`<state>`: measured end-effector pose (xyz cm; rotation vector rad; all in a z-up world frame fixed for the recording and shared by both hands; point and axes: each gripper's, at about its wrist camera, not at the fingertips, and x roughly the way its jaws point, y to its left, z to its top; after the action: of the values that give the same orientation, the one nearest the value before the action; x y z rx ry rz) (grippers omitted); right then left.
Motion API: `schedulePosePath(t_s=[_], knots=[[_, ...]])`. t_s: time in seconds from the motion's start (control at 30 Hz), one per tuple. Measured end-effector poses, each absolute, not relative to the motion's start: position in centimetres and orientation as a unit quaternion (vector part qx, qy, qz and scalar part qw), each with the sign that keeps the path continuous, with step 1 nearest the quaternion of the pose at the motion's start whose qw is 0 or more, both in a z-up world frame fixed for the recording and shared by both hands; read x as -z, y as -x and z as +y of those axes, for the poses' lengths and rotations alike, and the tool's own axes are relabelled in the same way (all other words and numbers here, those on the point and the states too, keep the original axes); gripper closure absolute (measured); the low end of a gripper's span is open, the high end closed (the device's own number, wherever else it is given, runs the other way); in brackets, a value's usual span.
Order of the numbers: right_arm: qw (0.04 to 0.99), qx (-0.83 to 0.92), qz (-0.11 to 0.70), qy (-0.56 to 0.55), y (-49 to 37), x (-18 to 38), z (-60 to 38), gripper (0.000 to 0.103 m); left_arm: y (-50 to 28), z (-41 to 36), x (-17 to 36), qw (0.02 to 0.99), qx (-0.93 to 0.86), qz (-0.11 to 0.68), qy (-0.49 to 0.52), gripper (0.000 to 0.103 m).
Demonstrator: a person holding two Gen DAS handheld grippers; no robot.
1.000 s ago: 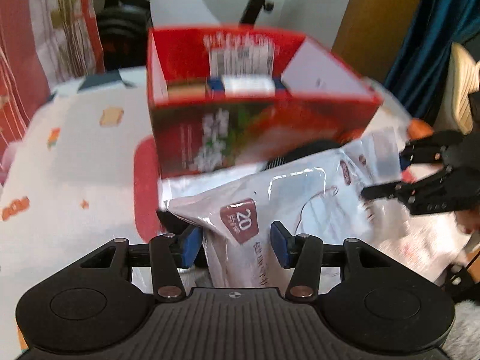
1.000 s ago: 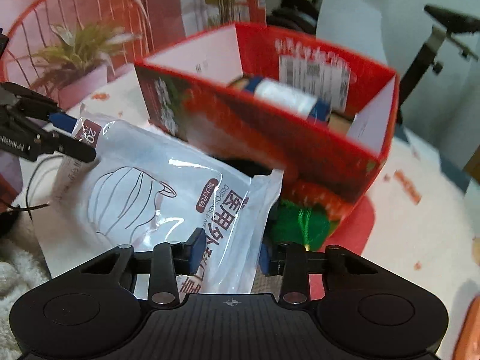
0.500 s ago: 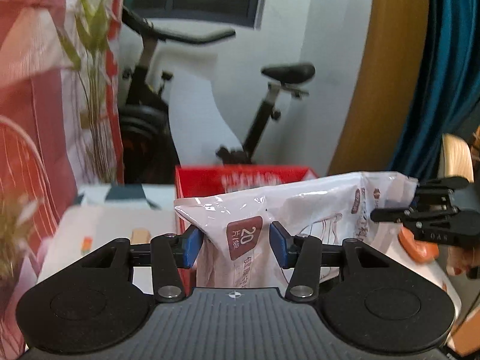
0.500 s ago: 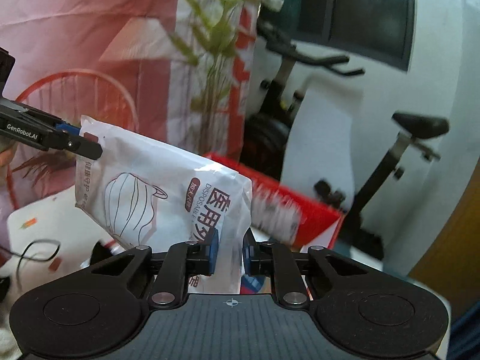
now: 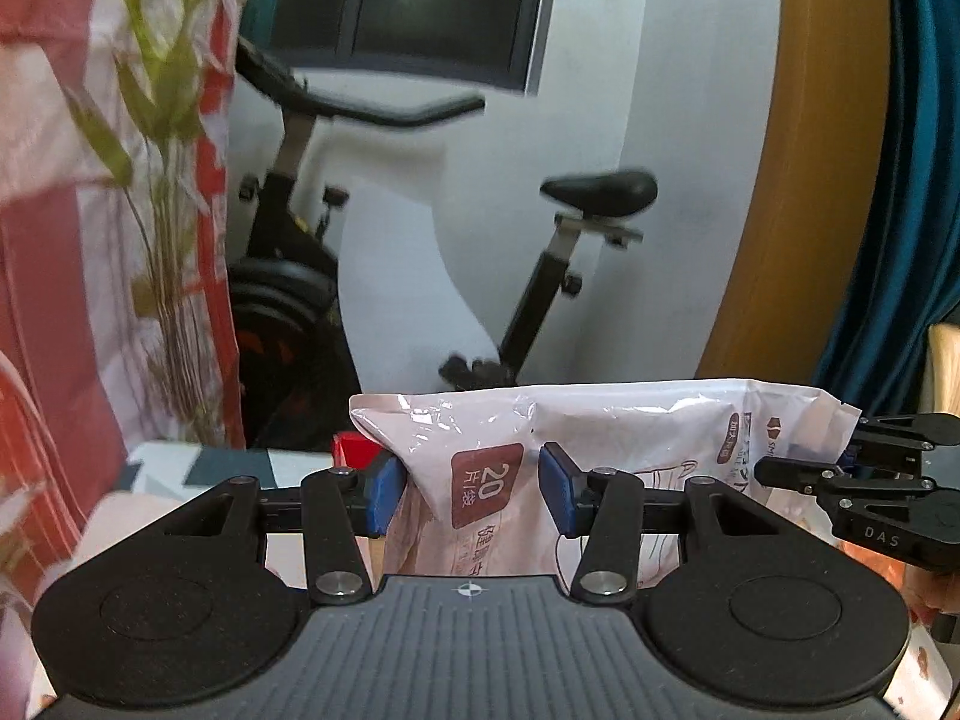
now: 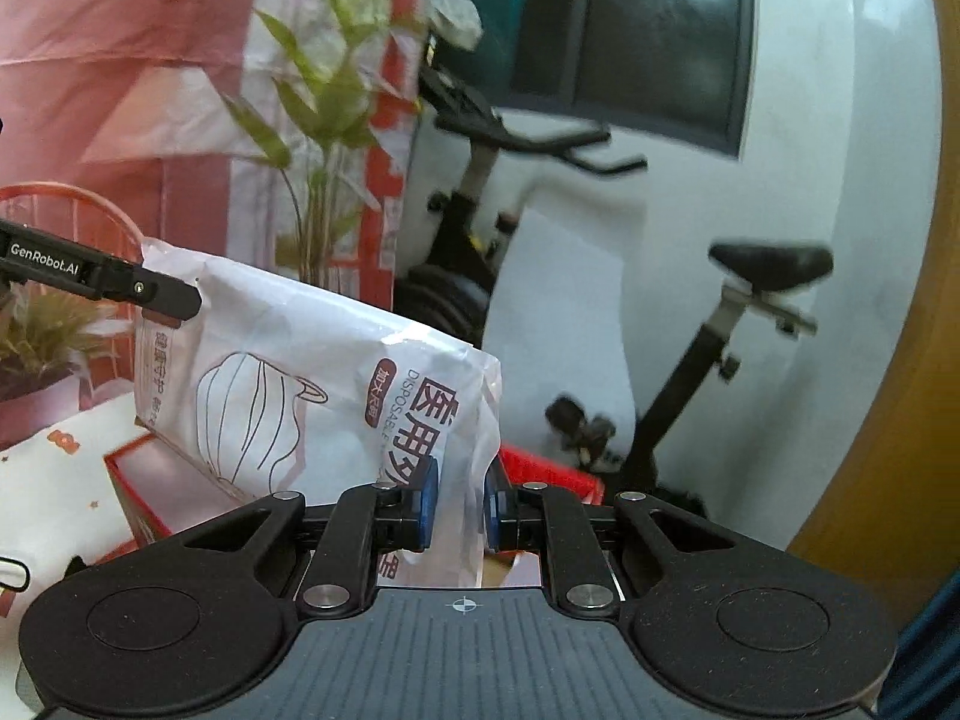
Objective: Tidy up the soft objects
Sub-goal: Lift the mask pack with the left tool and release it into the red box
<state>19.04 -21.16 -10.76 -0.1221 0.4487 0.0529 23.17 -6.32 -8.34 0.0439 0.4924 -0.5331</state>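
White plastic mask pack (image 6: 288, 378) is hanging in the air above the red box (image 6: 144, 498), whose contents are hidden. Left tool (image 5: 465, 489) is clasping one end, right tool (image 6: 459, 507) is pinching the other end tightly. Pack is reading "DISPOSABLE", a brown patch is showing "20", and the left tool's side is reading "GenRobot.AI".

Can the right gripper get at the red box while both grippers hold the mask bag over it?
Probably not: the right gripper is shut on the mask bag, which hangs between it and the red box.
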Motion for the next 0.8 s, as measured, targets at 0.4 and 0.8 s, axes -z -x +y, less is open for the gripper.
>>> schedulePosePath(t_s=[0.4,0.8], knots=[[0.949,-0.045,0.311,0.012,-21.3,15.1,-22.2,0.086,-26.8,-7.0,14.3,0.906,0.253,0.337,-0.046,0.052],[0.906,-0.042,0.418,0.045,-26.5,17.9,-20.8,0.088,-31.0,-6.7,17.7,0.875,0.254,0.410,-0.048,0.052]])
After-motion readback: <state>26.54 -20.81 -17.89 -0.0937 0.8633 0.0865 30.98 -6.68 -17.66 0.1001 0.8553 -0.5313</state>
